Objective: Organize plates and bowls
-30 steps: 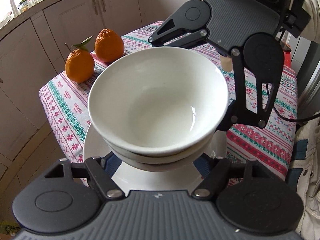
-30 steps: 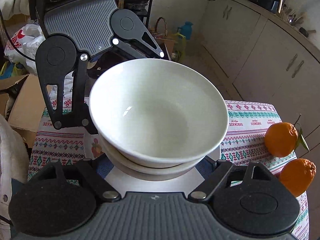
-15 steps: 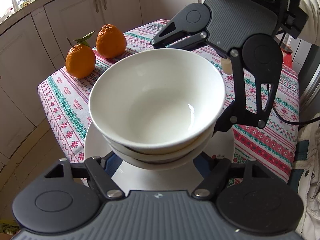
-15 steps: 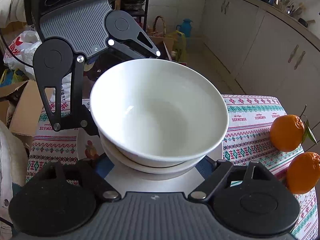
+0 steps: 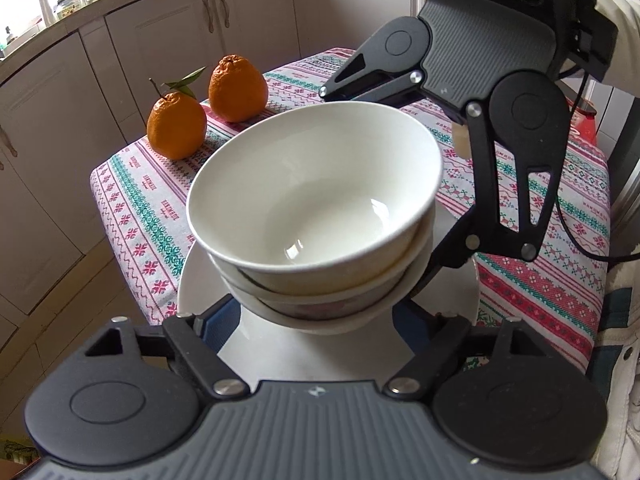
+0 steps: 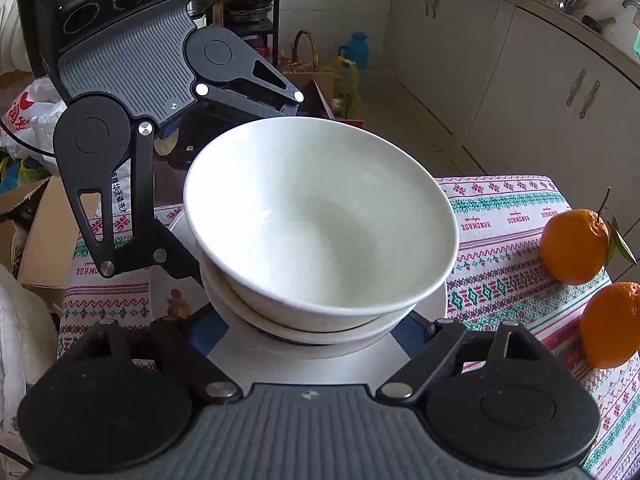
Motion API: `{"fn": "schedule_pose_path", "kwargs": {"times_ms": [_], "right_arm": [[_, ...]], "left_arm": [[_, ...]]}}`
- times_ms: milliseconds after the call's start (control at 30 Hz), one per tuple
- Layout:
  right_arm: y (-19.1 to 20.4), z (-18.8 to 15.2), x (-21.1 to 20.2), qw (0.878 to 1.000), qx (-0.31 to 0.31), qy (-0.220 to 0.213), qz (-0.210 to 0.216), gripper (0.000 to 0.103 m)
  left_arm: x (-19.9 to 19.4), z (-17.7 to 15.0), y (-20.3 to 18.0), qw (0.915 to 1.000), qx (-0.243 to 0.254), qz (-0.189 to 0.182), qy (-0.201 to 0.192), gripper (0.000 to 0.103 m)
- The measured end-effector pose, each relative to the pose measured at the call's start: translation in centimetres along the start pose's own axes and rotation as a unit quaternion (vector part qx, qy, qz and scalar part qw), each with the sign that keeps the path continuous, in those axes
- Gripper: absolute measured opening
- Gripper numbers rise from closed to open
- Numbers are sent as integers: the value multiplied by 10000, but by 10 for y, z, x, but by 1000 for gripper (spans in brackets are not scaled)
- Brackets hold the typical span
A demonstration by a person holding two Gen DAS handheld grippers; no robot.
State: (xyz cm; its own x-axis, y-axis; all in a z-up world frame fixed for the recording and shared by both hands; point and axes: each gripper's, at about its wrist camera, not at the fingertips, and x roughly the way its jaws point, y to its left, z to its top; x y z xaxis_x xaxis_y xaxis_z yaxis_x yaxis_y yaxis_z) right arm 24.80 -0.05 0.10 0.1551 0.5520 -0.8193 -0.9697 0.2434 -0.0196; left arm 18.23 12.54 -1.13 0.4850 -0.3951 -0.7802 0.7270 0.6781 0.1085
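A white bowl (image 5: 316, 192) sits nested in a second bowl (image 5: 320, 308) with a flowered side, both on a white plate (image 5: 200, 280). The same stack shows in the right wrist view: top bowl (image 6: 320, 220), lower bowl (image 6: 304, 328), plate (image 6: 320, 364). My left gripper (image 5: 316, 320) and my right gripper (image 6: 316, 328) face each other across the stack. Each has its jaws spread wide around the lower bowl's base. The fingertips are hidden under the bowls, so contact cannot be told. The stack looks slightly tilted.
Two oranges (image 5: 176, 126) (image 5: 238, 88) lie on the patterned tablecloth (image 5: 136, 200) near the table's corner; they also show in the right wrist view (image 6: 574, 246) (image 6: 612, 324). Kitchen cabinets (image 5: 160, 52) stand beyond the table. Boxes and bags (image 6: 36, 216) lie on the floor.
Both grippers and the bowl stack have shifted back from the oranges' corner and the view has drawn away a little. The top bowl now tilts more in the left wrist view.
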Motion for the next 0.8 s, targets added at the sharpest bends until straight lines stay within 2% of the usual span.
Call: {"fn": "schedule_pose_path", "kwargs": {"times_ms": [133, 200, 267, 367, 400, 467, 533, 600, 633, 700, 800], "right_arm": [[7, -4, -7, 9997, 161, -131, -121, 94], [12, -7, -16, 9991, 307, -224, -209, 95], [18, -11, -27, 9977, 470, -351, -333, 99], [32, -22, -46, 9934, 826, -562, -554, 102], [37, -27, -51, 9916, 966, -625, -587, 103], [49, -38, -62, 9875, 1210, -754, -672, 103], [65, -46, -71, 9821, 1389, -795, -998, 103], [77, -50, -80, 9720, 1681, -837, -1410, 103], [82, -52, -83, 9650, 1885, -839, -1617, 103], [91, -54, -90, 9461, 2290, -863, -2119, 103], [104, -59, -99, 9162, 2889, -930, -2617, 103]], "left_arm": [[-9, -7, -4, 9990, -348, 200, -201, 84], [-18, -11, -7, 9965, -596, 436, -393, 91], [-29, -16, -12, 9908, -904, 794, -627, 100], [-46, -26, -24, 9766, -1409, 1343, -917, 101], [-51, -29, -28, 9722, -1565, 1437, -980, 101], [-60, -35, -34, 9674, -1835, 1398, -1045, 102], [-68, -39, -46, 9635, -1921, 1494, -1113, 102], [-74, -41, -58, 9602, -1929, 1658, -1153, 102], [-77, -42, -64, 9596, -1973, 1628, -1174, 102], [-79, -41, -76, 9587, -2069, 1590, -1135, 102], [-77, -35, -97, 9472, -2250, 2072, -966, 102]]}}
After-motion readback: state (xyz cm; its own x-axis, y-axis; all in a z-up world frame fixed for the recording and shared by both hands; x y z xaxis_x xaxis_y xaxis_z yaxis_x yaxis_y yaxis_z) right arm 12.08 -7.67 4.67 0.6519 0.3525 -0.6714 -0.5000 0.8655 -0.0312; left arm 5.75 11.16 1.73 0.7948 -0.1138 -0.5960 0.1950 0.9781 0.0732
